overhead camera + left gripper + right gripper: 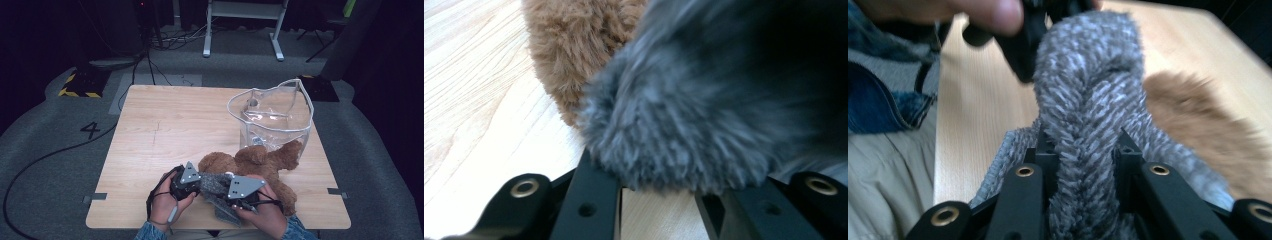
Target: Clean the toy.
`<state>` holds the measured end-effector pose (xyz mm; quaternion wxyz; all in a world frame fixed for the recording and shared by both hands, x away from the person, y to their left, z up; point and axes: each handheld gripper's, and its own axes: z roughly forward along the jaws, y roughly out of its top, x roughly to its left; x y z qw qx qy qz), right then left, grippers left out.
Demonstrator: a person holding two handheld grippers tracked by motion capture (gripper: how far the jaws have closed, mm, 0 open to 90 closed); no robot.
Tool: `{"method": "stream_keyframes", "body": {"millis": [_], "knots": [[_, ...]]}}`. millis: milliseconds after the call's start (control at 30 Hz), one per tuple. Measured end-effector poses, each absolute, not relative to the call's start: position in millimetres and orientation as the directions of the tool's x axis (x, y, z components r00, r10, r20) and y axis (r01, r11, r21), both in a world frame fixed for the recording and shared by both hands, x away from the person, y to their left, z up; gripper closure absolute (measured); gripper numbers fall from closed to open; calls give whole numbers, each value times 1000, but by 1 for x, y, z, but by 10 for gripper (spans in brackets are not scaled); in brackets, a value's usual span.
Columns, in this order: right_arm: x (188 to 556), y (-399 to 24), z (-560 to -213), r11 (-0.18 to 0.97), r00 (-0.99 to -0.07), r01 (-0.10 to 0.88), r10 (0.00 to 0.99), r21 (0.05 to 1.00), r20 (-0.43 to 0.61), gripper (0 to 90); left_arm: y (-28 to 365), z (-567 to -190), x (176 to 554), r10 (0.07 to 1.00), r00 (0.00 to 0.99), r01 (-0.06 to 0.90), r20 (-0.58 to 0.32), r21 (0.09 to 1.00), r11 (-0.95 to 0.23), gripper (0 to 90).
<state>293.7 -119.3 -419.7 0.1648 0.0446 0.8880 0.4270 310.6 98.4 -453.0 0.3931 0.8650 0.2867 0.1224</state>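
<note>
Room: dark floor around a light wooden table (165, 125), with a white frame, cables and a floor mark "4" beyond it.
Left tongs: left gripper (196, 184) at the near table edge, clenched on one end of the grey fuzzy cloth (215, 186); in the left gripper view the grey pile (684, 115) bulges out from between the two black jaws.
Right tongs: right gripper (231, 194) just beside the left one, clenched on the same cloth; in the right gripper view a bunched fold (1088, 125) is pinched between its jaws.
Cloth place: stretched between the two tongs, a loose flap hanging below the right tongs toward the person.
Teddy bear: one brown plush bear (260, 162) lying just beyond both tongs, touching the cloth.
Bag: one clear plastic bag (272, 117) standing open, well beyond the right tongs, past the bear.
Hidden: both jaw tips are buried in the pile; the bear's face cannot be made out; the grey plates cover much of each gripper from above.
Blurred: the left gripper view is soft, the dark upper right part unreadable; the other hand (973, 12) is smeared in the right gripper view.
Cut off: forearms and denim sleeves end at the lower frame edge.
Count: two tongs, two hands, one cloth, one bear, one bag.
</note>
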Motion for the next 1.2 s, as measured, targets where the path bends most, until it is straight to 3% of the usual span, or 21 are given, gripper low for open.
{"method": "stream_keyframes", "body": {"millis": [233,533,633,733,867,933,1000,1200], "knots": [[293,-130,-437,647,-949,-13,232,762,-213,745,95,-454,309,587,809,405,-29,751,-521,776],[285,-185,-457,744,-938,123,302,657,-167,743,97,-451,309,600,800,402,-14,755,-518,716],[273,-216,-436,668,-926,192,366,719,-93,738,96,-449,308,610,792,398,-12,767,-502,652],[269,-241,-403,584,-884,156,442,797,-150,736,94,-447,307,609,793,392,-6,770,-503,648],[281,-257,-391,556,-835,139,511,820,-205,715,92,-449,307,600,800,392,0,758,-521,650],[295,-266,-396,566,-821,159,531,809,-211,715,92,-450,309,592,806,400,-8,745,-533,645],[308,-276,-417,557,-827,218,541,802,-151,717,92,-451,310,586,810,401,-16,744,-534,644],[302,-303,-445,584,-798,292,585,757,-143,722,92,-451,309,582,813,399,-16,743,-537,652]]}}
